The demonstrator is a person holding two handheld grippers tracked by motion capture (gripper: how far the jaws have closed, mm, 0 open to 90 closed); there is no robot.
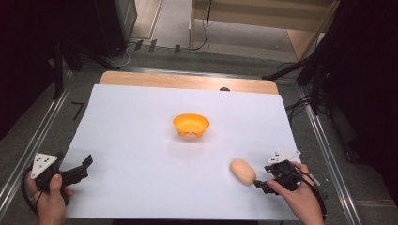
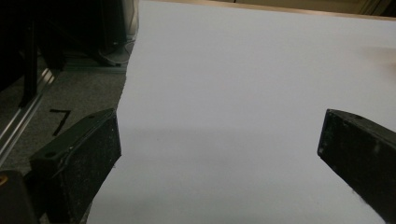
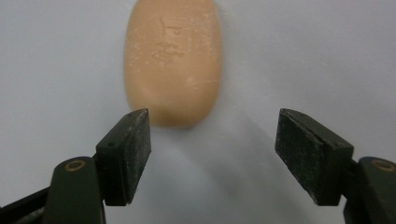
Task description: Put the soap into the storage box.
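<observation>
A peach-coloured oval lump (image 1: pixel 242 171) with faint marks pressed into its top (image 3: pixel 172 60) lies on the white sheet (image 1: pixel 141 140) at the front right. My right gripper (image 1: pixel 259 183) (image 3: pixel 212 149) sits just behind its near end, open. The lump lies ahead of the fingertips, not between them, and is not touched. An orange bowl (image 1: pixel 191 124) stands upright in the middle of the sheet. At the front left edge of the sheet my left gripper (image 1: pixel 86 167) (image 2: pixel 219 144) is held open, with bare sheet between its jaws.
The white sheet covers a wooden tabletop (image 1: pixel 187 82) whose far strip shows. Metal rails (image 1: pixel 42 136) run along both sides of the table. Dark stands and cables (image 1: pixel 309 79) sit beyond the far corners.
</observation>
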